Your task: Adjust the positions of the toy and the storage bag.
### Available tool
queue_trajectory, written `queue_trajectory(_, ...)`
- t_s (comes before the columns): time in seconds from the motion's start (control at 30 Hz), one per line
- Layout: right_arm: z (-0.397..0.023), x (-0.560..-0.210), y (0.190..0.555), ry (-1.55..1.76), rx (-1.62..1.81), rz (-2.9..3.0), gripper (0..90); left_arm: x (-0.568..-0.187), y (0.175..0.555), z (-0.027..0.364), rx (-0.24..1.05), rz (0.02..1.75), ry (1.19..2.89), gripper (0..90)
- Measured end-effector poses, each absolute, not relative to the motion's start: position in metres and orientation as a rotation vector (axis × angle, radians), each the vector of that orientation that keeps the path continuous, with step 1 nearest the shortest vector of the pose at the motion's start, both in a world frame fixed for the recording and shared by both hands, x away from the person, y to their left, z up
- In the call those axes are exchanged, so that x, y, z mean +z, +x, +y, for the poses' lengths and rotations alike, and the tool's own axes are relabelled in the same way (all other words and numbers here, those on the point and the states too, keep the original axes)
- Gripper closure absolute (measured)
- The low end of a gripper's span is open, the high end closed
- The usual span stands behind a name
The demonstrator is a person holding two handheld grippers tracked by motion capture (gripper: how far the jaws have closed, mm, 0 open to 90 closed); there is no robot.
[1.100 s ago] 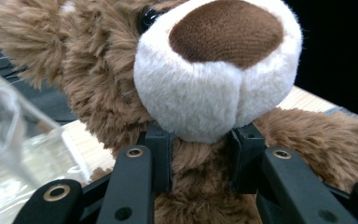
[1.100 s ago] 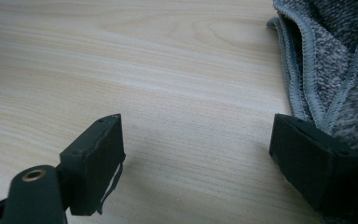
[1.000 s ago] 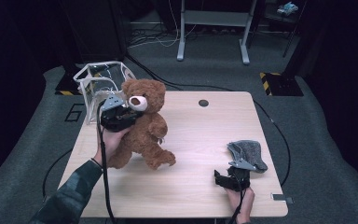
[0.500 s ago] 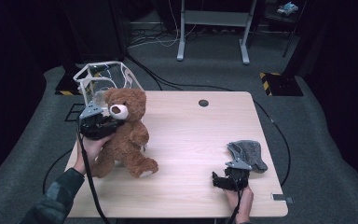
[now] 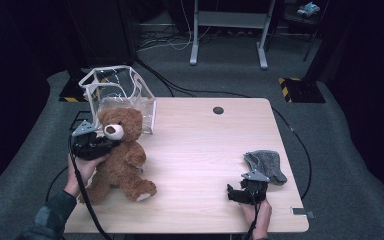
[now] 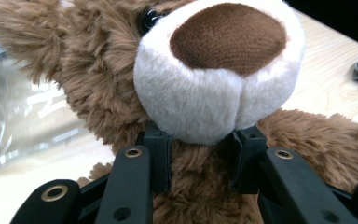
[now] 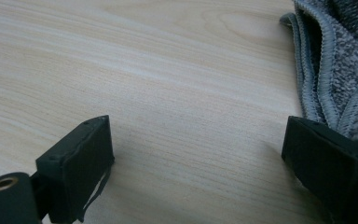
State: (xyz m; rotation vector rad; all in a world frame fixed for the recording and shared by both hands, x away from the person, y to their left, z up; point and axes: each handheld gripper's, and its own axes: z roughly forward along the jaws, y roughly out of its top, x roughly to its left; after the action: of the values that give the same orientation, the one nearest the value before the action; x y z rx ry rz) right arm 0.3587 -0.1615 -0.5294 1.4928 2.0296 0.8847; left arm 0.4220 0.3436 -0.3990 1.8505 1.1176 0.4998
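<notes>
Left gripper (image 5: 105, 145) pinching the teddy bear (image 5: 120, 160) at the neck, just under the white muzzle, likely to keep it sitting upright on the tabletop (image 5: 200, 140); just beyond gripper and bear, a clear plastic box (image 5: 117, 95), looking empty. Well to the right, right gripper (image 7: 196, 154) spread wide and low over bare wood, holding nothing, a grey cloth (image 7: 340, 60) touching its right jaw, perhaps the next pick.

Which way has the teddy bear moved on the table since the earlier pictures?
Yes: the teddy bear has shifted left, away from the table's round hole, towards the table's left edge.
</notes>
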Motion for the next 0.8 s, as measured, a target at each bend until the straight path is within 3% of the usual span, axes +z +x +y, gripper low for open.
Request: queue_trajectory(0.8,-0.161,-0.53,0.359,1.496,0.882,2.025,7.8,-0.447,0.45,0.368,0.233,1.314,1.968,61.7)
